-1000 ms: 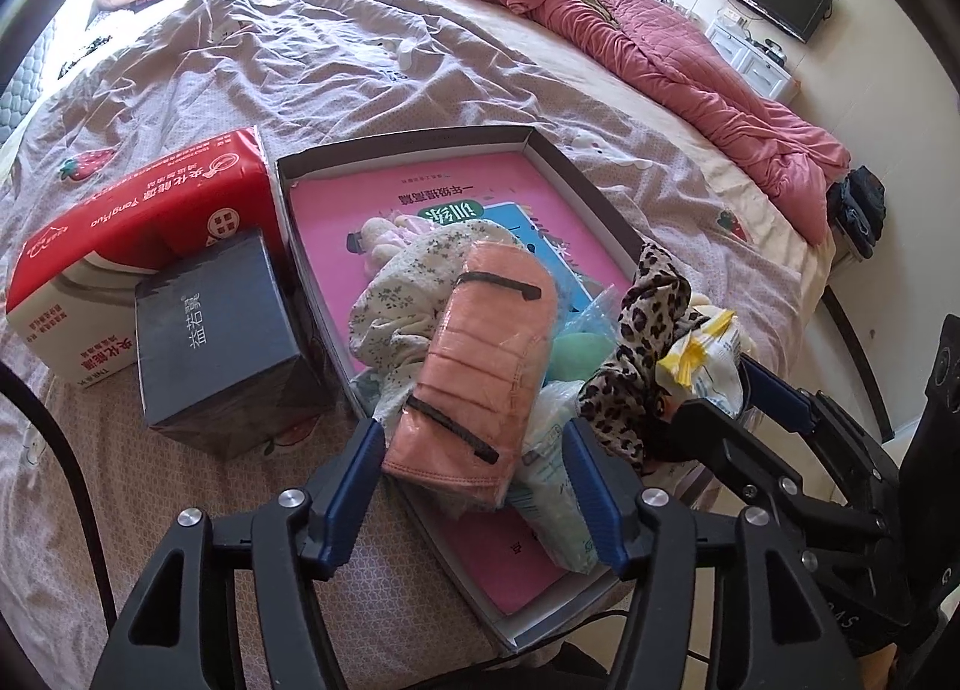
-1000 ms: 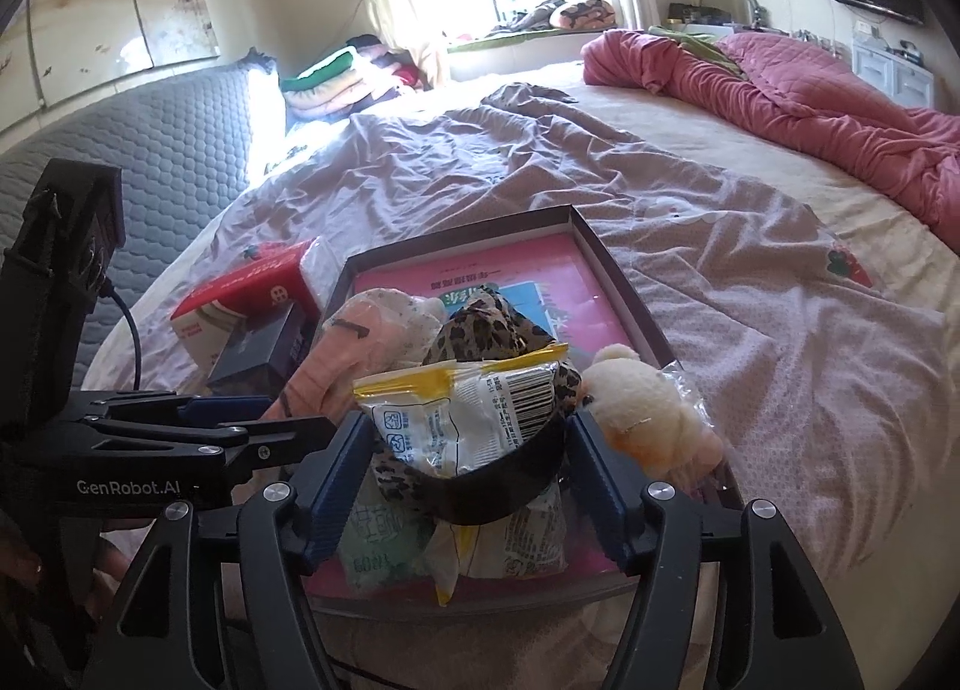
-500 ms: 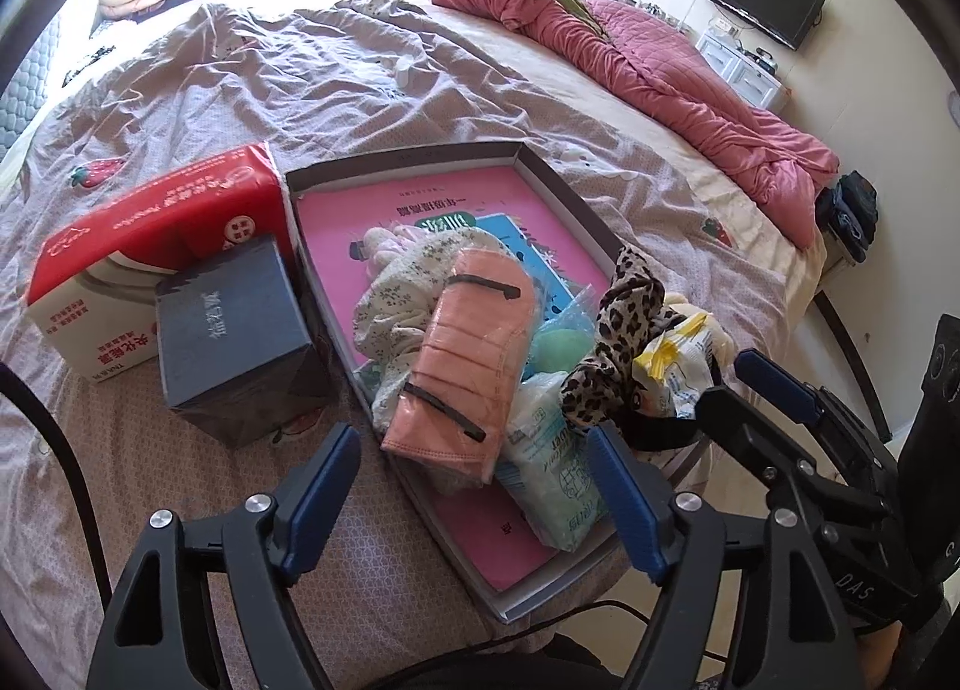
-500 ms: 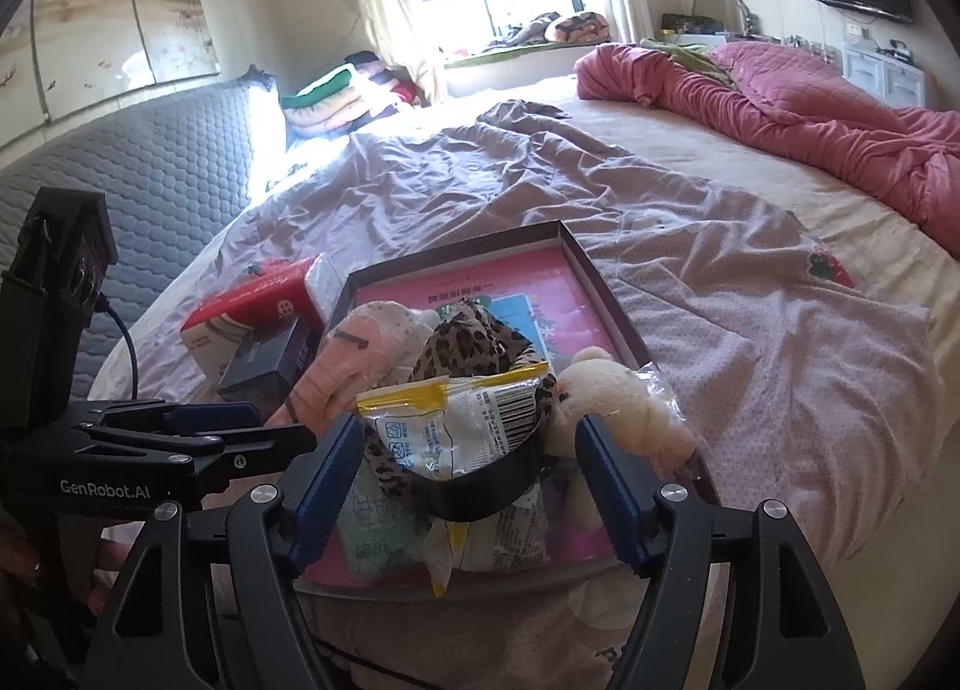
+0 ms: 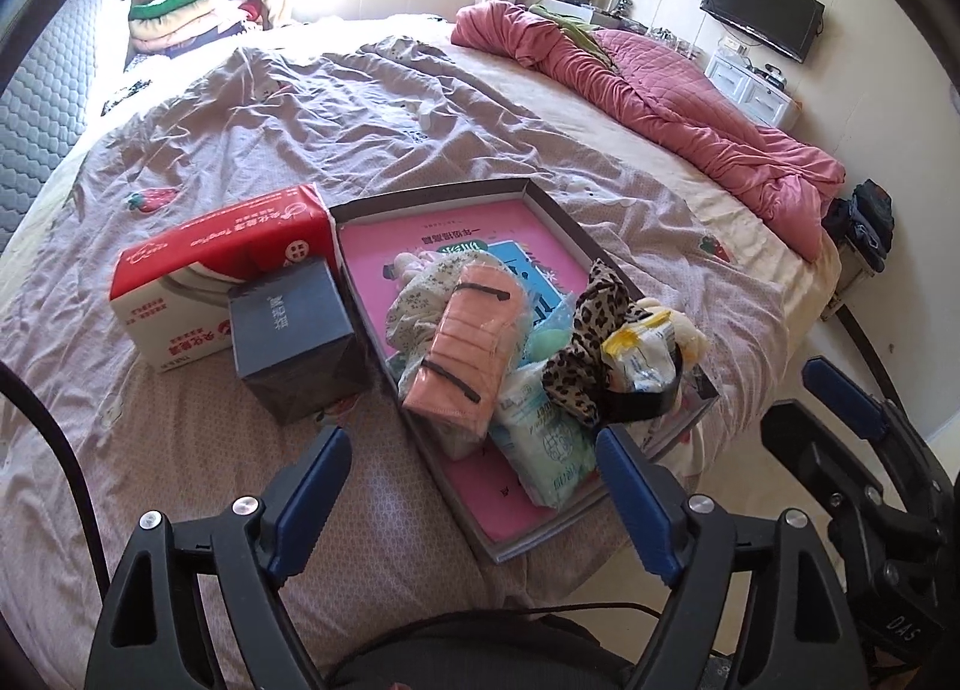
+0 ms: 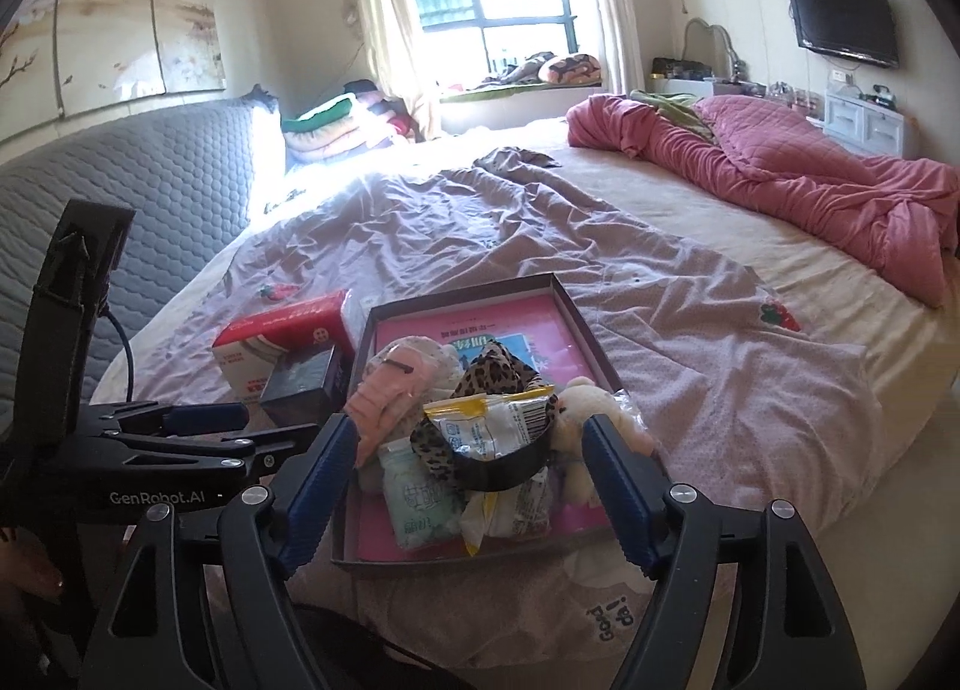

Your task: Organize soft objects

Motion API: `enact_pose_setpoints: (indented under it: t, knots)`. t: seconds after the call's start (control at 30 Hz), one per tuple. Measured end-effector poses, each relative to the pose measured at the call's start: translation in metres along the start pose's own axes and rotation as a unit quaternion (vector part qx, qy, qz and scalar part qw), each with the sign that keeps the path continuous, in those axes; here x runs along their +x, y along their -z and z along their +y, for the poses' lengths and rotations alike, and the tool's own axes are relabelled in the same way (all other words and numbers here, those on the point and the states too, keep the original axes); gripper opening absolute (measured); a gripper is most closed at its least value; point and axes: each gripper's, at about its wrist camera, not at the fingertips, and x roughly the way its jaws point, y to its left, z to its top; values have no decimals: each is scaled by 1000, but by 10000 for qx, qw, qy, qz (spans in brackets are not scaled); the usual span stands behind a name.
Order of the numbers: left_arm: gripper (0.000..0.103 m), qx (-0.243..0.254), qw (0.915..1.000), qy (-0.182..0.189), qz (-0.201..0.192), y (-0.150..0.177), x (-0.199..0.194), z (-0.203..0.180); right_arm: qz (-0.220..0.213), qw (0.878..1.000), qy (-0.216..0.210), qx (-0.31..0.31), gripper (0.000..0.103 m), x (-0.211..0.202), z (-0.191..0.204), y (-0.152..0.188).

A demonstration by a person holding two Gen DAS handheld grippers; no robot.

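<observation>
Heaped in the shallow box (image 5: 555, 213) at the near edge of the bed (image 5: 336, 108): a pink folded cloth (image 5: 474, 351) leaning on a floral bundle (image 5: 420, 294), a leopard-print fabric (image 5: 591, 318), a pale green wipes pack (image 5: 549, 444), a yellow-and-white packet (image 5: 639, 351) with a dark band around it, and a cream plush toy (image 6: 591, 411) at the box's right side. All gathered inside the rim, though piled loosely toward the near end rather than laid flat; the far half of the box shows only its pink printed floor. Probably close to done, then, with at most some tidying of the heap left. No loose soft item visible on the sheet around the box, though the fisheye edges blur too much to be certain.

Just left of the box, touching or nearly so: a red-and-white tissue box (image 5: 222, 264) with a dark cube box (image 5: 294, 339) in front of it, both outside and untouched.

Nearer still, the left claw (image 5: 468, 495) above the bed short of the box, jaws opening wide, nothing between them. Likewise the right claw (image 6: 465, 477), jaws opening, framing the packet and leopard fabric in view but clear of both. Farther off, a crumpled pink quilt (image 5: 672, 108) along the far side of the bed.
</observation>
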Motion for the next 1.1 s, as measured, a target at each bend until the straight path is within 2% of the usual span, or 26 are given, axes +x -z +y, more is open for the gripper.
enact_pose_setpoints:
  t: [0.3, 0.47, 0.63, 1.1]
  knots:
    - [83, -250, 9993, -267, -9, 30, -20, -1, 305, 9990, 326, 92, 79, -14, 3, 13]
    - [83, -210, 9991, -368, 4, 42, -28, -6, 265, 9982, 503, 205, 79, -25, 3, 20]
    - [83, -199, 9988, -445, -2, 51, -35, -8, 185, 9985, 502, 129, 79, -33, 9, 22]
    - [83, -278, 9976, -638, 8, 64, -47, -8, 390, 9987, 320, 90, 79, -34, 21, 31]
